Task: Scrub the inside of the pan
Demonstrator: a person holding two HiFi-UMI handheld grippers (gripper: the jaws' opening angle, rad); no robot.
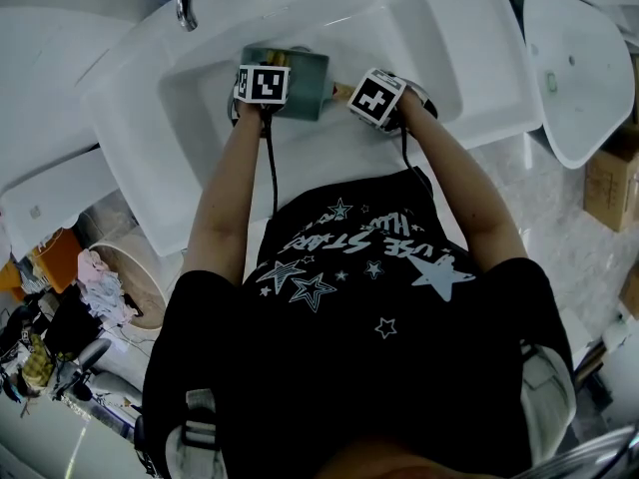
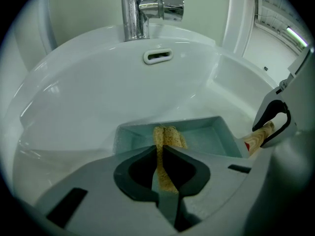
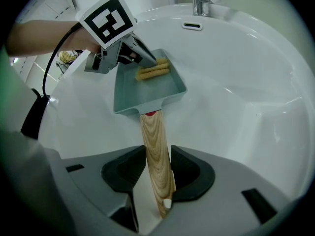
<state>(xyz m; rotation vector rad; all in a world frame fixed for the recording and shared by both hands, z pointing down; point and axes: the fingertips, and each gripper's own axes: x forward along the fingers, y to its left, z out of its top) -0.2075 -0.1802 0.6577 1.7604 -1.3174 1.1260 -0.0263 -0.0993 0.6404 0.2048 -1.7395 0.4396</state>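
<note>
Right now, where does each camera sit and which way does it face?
Head view: on the person's head, facing down into the white sink; both forearms, left gripper and right gripper show.
Left gripper view: on that gripper, facing the chrome tap; jaws pinch a yellow fibrous scrubber in the grey-green rectangular pan.
Right gripper view: on that gripper, facing the tap; jaws clamp the pan's wooden handle; a forearm shows.
Gripper views share pan, scrubber, tap.

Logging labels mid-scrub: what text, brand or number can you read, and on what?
"USE": white print on the black shirt; the words around it are too blurred to read.
Left marker cube, right marker cube: black-and-white patterns, no letters.
Pan, wooden handle, sink: no text shows.
</note>
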